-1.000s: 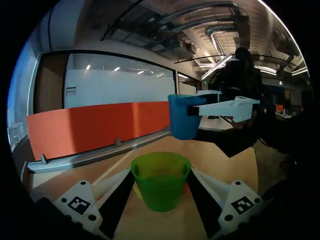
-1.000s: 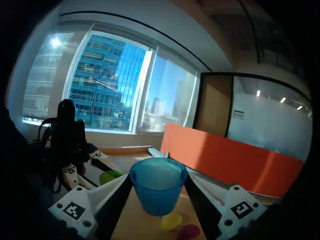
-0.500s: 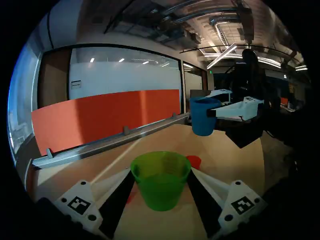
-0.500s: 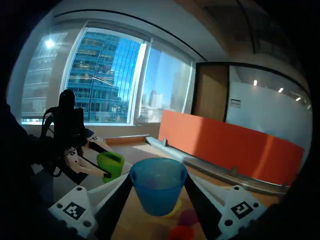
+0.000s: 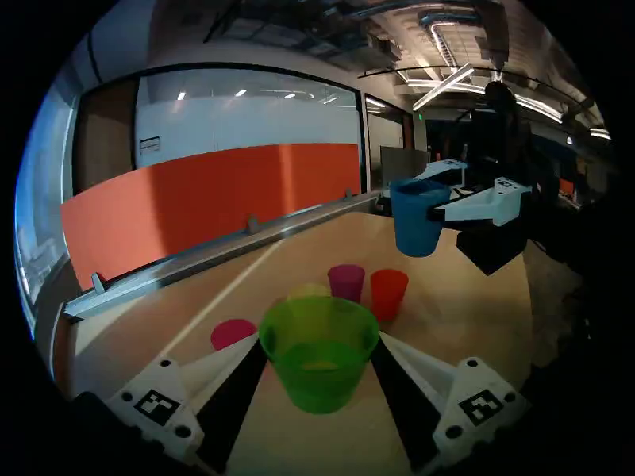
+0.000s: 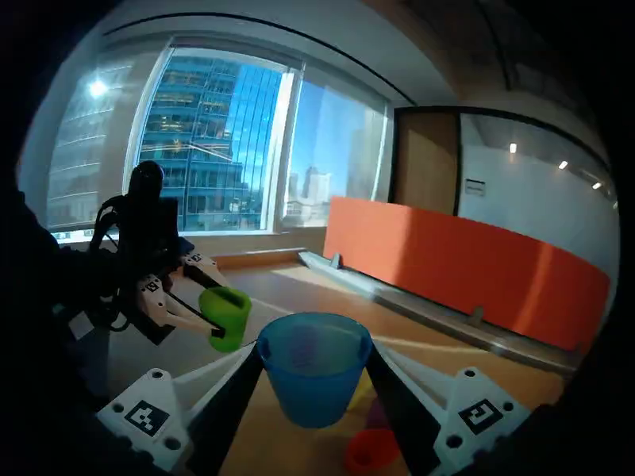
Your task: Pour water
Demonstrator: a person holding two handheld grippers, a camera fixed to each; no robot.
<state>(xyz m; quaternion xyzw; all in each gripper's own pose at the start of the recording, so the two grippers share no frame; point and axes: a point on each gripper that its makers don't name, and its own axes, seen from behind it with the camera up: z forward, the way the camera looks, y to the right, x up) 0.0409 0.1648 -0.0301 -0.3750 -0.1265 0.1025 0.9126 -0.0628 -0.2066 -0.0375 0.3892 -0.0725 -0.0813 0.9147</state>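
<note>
Pressing both sides, left fingers [image 5: 238,389] hold green cup [image 5: 320,365], right fingers [image 6: 232,397] hold blue cup [image 6: 314,381].

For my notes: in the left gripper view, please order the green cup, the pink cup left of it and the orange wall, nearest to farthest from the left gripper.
1. green cup, held in the left gripper.
2. pink cup, on the table, left.
3. orange wall, behind the table.

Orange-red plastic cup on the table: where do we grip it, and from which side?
Pinch the orange-red plastic cup across its wall just below the rim: it stands upright and tapers downward. Come in level from its right in the left gripper view; the magenta plastic cup stands close on its left.
</note>
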